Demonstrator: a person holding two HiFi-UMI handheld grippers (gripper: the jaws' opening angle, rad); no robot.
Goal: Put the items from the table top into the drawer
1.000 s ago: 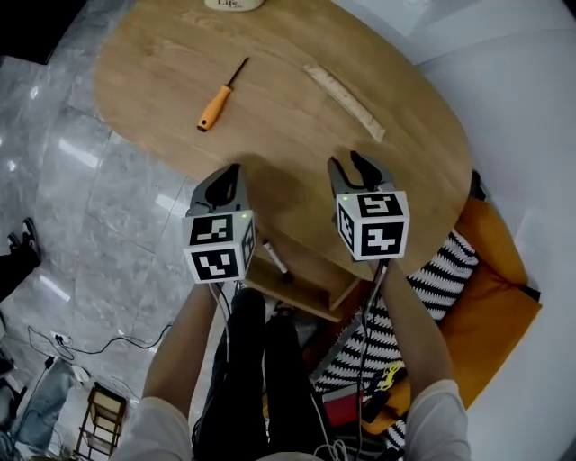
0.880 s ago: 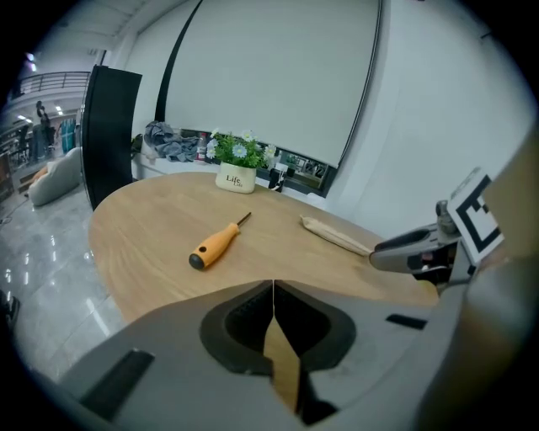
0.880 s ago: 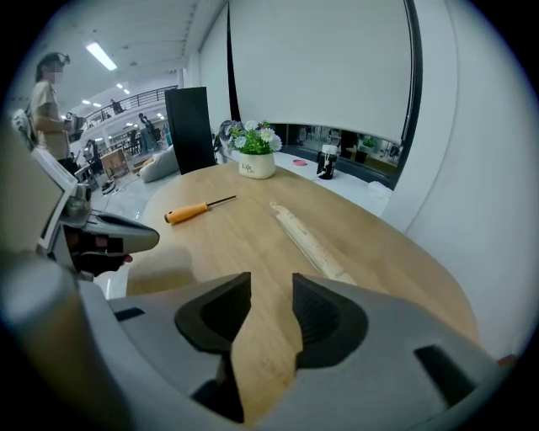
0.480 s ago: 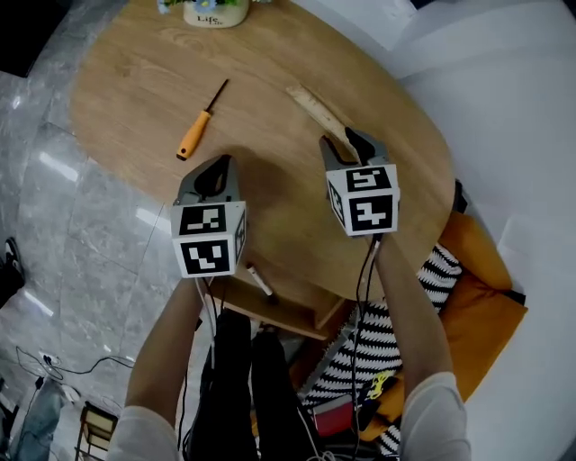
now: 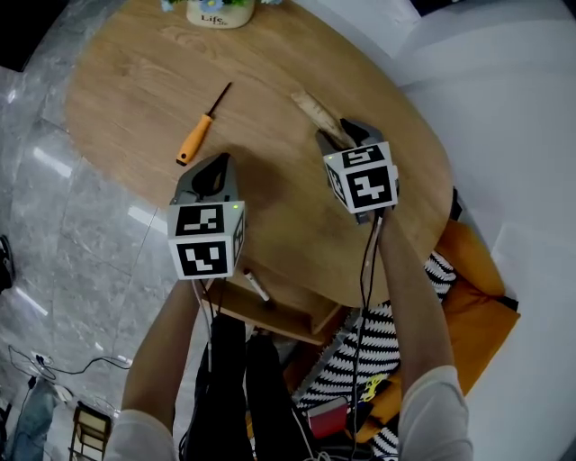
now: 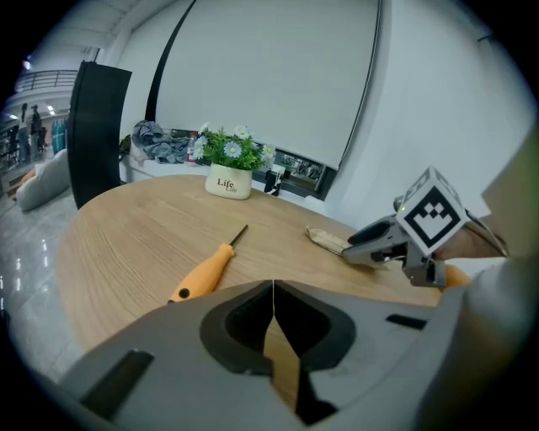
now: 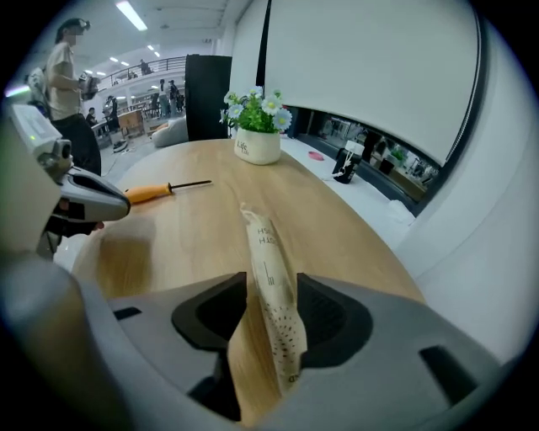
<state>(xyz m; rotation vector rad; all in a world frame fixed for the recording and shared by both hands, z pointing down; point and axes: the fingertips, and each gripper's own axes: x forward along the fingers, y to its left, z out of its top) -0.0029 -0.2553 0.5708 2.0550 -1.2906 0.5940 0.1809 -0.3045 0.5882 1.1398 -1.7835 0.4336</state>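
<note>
An orange-handled screwdriver lies on the oval wooden table. A long paper packet lies to its right. My right gripper hangs over the packet's near end; its jaws are opening, the packet lies between them and the left pad stands off it. My left gripper is shut and empty, hovering near the table's front edge, short of the screwdriver.
A white flower pot stands at the table's far edge. An open wooden drawer under the near edge holds a pen. Striped and orange cushions lie on the right.
My right gripper has gone forward over the table to the packet's near end, and its jaws stand wider. The left gripper has shifted a little forward.
</note>
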